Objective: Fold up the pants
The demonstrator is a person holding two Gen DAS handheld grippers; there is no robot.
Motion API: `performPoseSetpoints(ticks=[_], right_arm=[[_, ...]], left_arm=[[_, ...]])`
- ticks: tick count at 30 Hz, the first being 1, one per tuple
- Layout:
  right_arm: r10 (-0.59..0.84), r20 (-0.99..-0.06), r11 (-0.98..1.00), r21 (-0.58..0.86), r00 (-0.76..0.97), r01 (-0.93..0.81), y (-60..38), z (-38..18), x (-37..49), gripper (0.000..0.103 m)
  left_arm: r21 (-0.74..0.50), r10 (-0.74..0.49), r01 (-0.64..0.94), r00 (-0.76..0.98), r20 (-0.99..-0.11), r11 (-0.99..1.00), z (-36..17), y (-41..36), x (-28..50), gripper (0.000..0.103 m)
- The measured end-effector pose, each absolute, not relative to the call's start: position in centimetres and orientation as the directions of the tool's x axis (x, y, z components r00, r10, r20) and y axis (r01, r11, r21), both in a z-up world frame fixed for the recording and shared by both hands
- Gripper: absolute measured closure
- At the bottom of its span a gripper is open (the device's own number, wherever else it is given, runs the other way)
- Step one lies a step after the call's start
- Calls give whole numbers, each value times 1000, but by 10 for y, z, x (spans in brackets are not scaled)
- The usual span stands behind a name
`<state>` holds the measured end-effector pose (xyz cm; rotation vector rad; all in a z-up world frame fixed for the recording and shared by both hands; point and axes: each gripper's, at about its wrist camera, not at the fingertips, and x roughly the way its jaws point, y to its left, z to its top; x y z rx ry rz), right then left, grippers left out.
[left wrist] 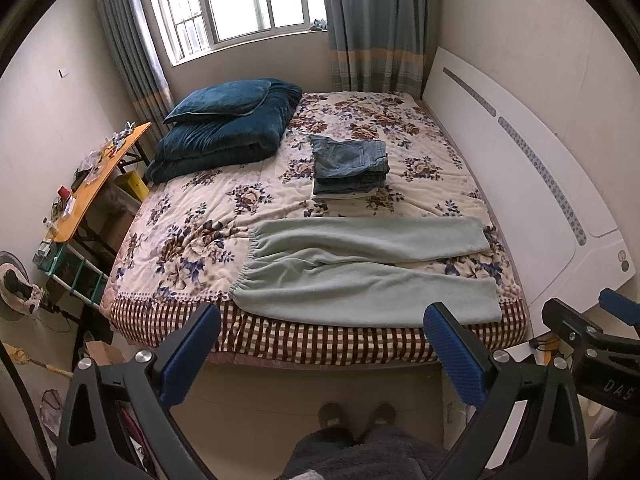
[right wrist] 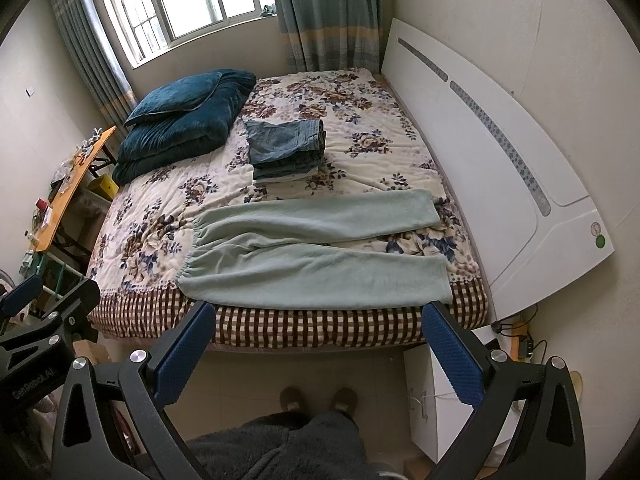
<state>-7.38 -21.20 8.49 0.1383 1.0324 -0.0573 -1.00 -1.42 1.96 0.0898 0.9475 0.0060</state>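
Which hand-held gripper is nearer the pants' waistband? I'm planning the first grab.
Left, as a judgement. The left hand-held gripper hangs open off the bed edge nearer the waistband of the green pants; the right hand-held gripper hangs open toward the cuffs.

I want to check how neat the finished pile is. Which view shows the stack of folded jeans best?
The left wrist view: the stack of folded jeans sits near centre, layers visible. The right wrist view shows the same stack, slightly smaller and left of centre.

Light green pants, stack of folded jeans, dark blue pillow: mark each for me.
light green pants point(left wrist: 360, 280), left wrist view, on the seat, right of the waistband.
stack of folded jeans point(right wrist: 286, 142), right wrist view, on the top pair.
dark blue pillow point(left wrist: 220, 100), left wrist view, on its top face.
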Motion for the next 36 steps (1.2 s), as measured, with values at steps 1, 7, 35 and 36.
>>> performPoseSetpoints(ticks=[1,7,35,36], right_arm=[[17,-858,990,87,513,114,-212,85,-75,0],[37,-857,984,121,515,131,-226,66,-66,0],[-18,-989,978,13,149,206,-195,-220,340,0],[-21,-989,976,10,144,217,-192,-233,357,0]], left_arm=[[78,44,33,584,-810,996,19,-16,-10,0],[66,69,-28,597,-799,997,6,-16,9,0],[145,129,35,281,-951,989,-246,47,387,0],[141,124,44,269,-955,989,-259,49,402,0]])
